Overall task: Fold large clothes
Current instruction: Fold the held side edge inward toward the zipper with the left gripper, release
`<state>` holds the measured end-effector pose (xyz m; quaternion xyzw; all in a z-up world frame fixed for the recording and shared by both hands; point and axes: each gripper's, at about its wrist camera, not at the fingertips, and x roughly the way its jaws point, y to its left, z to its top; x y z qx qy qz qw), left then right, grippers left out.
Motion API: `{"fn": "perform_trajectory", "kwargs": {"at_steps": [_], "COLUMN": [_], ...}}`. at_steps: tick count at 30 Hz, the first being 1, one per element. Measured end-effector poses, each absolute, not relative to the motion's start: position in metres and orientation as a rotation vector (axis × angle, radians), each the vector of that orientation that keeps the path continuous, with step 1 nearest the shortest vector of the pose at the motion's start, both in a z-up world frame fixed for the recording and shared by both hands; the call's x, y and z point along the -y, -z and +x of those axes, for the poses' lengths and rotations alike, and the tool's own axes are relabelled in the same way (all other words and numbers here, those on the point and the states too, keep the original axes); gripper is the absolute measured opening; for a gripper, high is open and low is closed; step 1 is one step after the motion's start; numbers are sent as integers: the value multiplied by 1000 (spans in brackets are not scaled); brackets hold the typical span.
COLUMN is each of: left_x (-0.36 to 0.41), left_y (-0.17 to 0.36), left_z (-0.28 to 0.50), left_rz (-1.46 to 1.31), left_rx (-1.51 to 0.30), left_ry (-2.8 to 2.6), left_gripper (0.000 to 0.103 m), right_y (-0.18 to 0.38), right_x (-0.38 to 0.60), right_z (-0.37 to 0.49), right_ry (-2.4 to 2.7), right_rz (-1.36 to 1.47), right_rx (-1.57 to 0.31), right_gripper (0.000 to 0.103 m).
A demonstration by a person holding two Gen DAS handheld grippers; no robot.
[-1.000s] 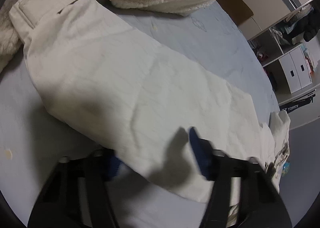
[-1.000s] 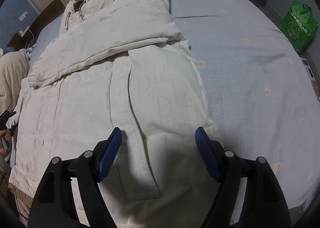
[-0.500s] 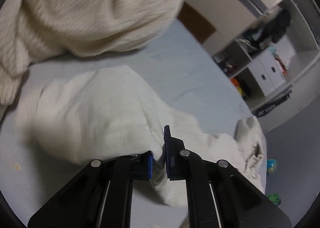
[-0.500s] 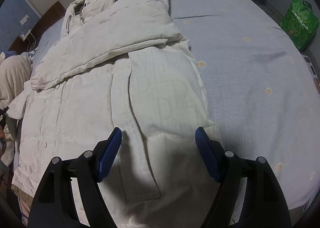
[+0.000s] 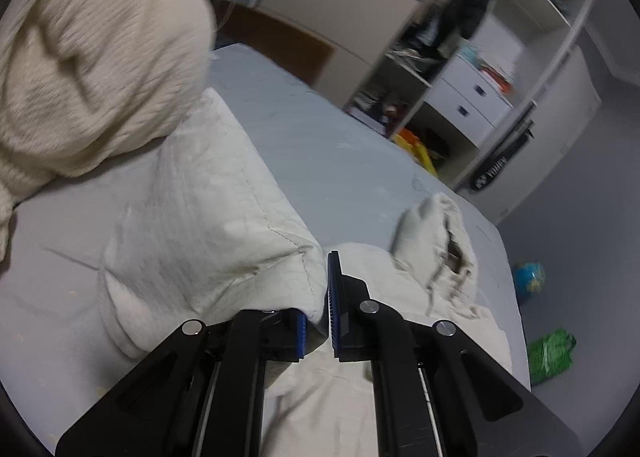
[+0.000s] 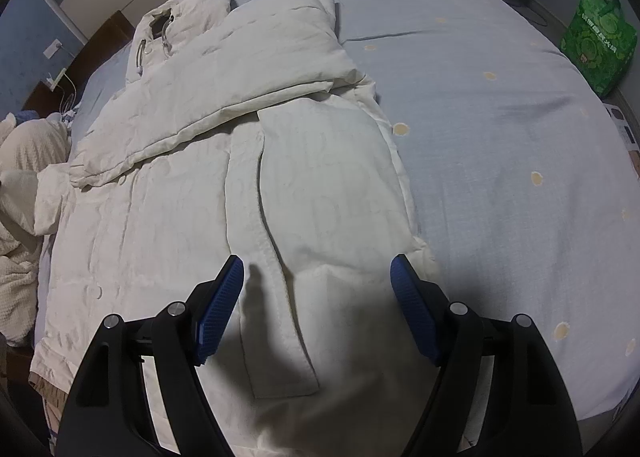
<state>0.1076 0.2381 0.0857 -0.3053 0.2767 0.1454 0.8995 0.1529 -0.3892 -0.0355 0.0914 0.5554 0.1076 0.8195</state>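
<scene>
While the left gripper (image 5: 324, 293) tilts partway down over the bed (image 5: 328, 145), clenched on a raised sleeve (image 5: 208, 225) of the cream coat (image 6: 312, 193), the right gripper (image 6: 316, 297) hangs steeply above the coat's front, released. Blur smears the knit blanket (image 5: 92, 57). A second ago the sleeve lay flat between open pads.
</scene>
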Motion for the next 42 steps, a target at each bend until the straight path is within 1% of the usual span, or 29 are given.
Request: {"fn": "perform_trajectory", "kwargs": {"at_steps": [9, 15, 22, 27, 28, 30, 32, 33, 34, 35, 39, 40, 41, 42], "left_x": [-168, -107, -48, -6, -1, 9, 14, 15, 16, 18, 19, 19, 19, 17], "left_y": [-106, -93, -50, -2, 6, 27, 43, 48, 54, 56, 55, 53, 51, 49], "left_z": [144, 183, 223, 246, 248, 251, 252, 251, 249, 246, 226, 218, 213, 205], "left_rz": [-573, -521, -449, -358, -342, -310, -289, -286, -283, -285, -291, -286, -282, -278], "left_rx": [-579, -646, -759, -877, -896, -943, -985, -998, -1006, -1009, -990, -982, -975, -969], "left_ry": [-165, -85, -51, -40, -42, -50, -58, -55, -52, -47, -17, -15, -12, -8], "left_gripper": [9, 9, 9, 9, 10, 14, 21, 24, 31, 41, 57, 63, 66, 66], "right_y": [35, 34, 34, 35, 35, 35, 35, 35, 35, 35, 35, 35, 35, 35], "right_x": [394, 397, 399, 401, 401, 401, 401, 401, 401, 401, 401, 400, 400, 400], "right_z": [153, 151, 152, 152, 152, 153, 154, 154, 154, 154, 154, 154, 154, 154], "right_ry": [-246, -259, -272, -277, -278, -280, -280, -280, -279, -279, -279, -279, -279, -278], "right_rz": [234, 259, 282, 292, 293, 292, 292, 292, 292, 292, 290, 289, 290, 289], "right_rx": [-1172, -1162, -1160, -1159, -1159, -1160, -1162, -1162, -1162, -1162, -1162, -1163, -1163, -1163], "right_gripper": [72, 72, 72, 72, 72, 72, 72, 72, 72, 72, 72, 72, 72, 72]}}
